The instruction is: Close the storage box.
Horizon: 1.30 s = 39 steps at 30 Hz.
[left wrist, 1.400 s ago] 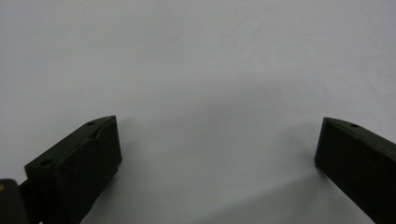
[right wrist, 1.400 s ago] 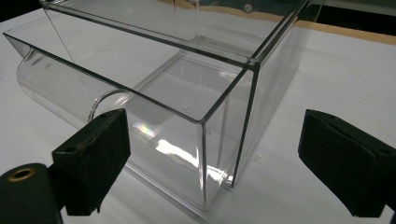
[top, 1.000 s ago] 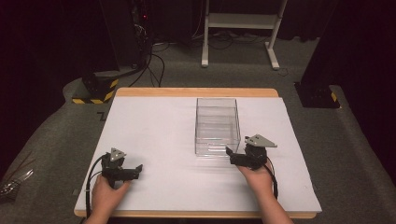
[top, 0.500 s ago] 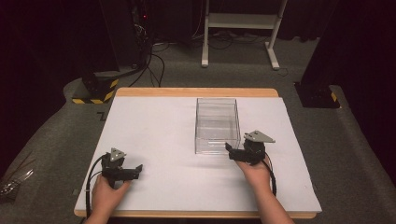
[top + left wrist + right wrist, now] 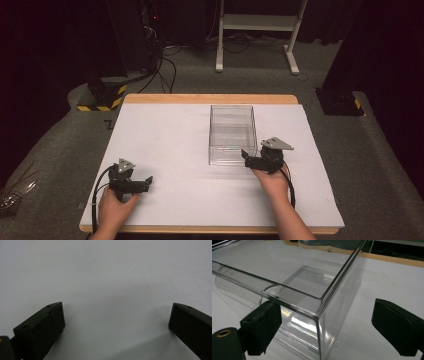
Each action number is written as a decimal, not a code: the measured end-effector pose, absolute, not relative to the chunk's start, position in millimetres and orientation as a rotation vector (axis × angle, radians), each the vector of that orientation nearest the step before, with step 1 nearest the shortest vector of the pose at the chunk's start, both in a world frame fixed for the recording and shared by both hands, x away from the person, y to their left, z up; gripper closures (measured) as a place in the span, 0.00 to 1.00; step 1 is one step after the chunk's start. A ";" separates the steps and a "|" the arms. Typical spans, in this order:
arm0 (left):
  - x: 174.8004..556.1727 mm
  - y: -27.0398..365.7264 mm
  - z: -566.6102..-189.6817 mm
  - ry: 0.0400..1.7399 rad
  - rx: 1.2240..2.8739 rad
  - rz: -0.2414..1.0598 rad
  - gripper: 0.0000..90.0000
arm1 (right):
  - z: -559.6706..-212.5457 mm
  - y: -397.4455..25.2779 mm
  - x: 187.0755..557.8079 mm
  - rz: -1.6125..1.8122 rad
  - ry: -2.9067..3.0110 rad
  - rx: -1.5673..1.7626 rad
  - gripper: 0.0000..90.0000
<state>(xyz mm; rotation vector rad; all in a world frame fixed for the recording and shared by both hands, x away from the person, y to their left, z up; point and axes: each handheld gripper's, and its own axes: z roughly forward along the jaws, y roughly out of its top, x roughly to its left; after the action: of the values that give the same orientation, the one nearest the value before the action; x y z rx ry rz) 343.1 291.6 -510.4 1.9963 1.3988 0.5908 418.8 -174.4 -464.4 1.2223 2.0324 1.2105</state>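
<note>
One clear plastic box (image 5: 232,134) stands upright and open-topped on the white table (image 5: 165,135), right of the middle and nearer the far wooden edge than the near one. It is the single thing resting on the surface; two grippers work above it.

The right gripper (image 5: 246,158) sits at the box's near right corner. In the right gripper view (image 5: 322,330) that corner stands between the two black jaws, which are spread wide: one jaw lies against the box's near wall below the rim, the other is well out to the side over bare table. Nothing is pinched.

The left gripper (image 5: 146,182) rests low near the table's near left corner, held in the person's left hand (image 5: 112,210), well apart from the box. The left gripper view (image 5: 116,322) shows its jaws spread wide over plain white surface with nothing between them.

Open room lies across the whole left half of the table and along the near edge between the two hands. A narrower bare strip runs between the box and the right edge.
</note>
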 end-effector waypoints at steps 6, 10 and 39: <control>343.1 291.6 -510.4 1.399 1.996 0.590 0.01 | -464.7 -174.2 421.7 1.208 2.028 1.230 0.10; 343.1 291.6 -510.4 1.399 1.996 0.590 0.01 | -465.4 -173.9 424.5 1.207 2.023 1.240 0.10; 343.1 291.7 -510.5 1.398 1.997 0.591 0.01 | -464.9 -173.2 423.3 1.192 2.043 1.239 0.12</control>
<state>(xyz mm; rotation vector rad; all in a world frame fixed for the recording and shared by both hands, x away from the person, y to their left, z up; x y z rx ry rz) 343.1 291.7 -510.5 1.9966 1.3982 0.5915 423.3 -173.2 -464.9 1.2388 2.0426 1.1918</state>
